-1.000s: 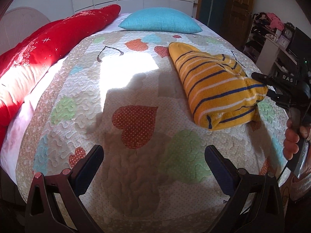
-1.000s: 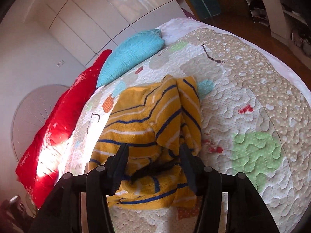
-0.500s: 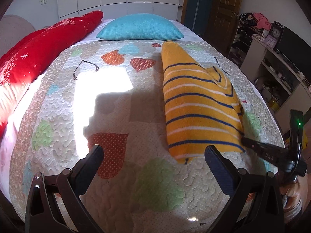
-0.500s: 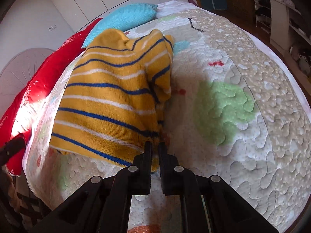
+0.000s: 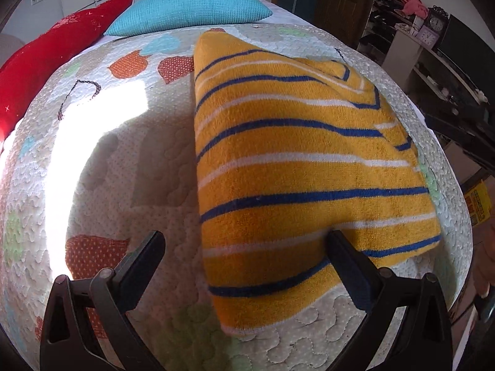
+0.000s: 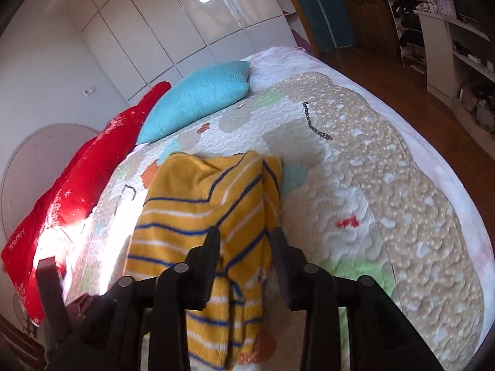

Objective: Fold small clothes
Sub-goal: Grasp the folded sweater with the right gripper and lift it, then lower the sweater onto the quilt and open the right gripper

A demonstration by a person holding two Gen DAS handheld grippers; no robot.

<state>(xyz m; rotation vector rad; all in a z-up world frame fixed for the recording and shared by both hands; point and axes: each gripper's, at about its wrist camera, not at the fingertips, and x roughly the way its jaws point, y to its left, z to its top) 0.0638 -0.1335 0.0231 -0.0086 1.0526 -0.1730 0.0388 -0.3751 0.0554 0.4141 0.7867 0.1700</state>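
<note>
Left wrist view: left gripper (image 5: 246, 252) spread wide, right finger (image 5: 351, 266) touching the folded yellow striped garment (image 5: 297, 167) on the quilted bed (image 5: 123, 160). Right wrist view: right gripper (image 6: 246, 247) parted around a raised fold, grip unclear, lower hem hidden. No legible writing.

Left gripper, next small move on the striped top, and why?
Probably ease the left gripper forward and close on the near edge of the yellow striped garment. Its jaws stand wide open, straddling that edge on the quilt, and the right gripper is open over the cloth, gripping nothing.
</note>
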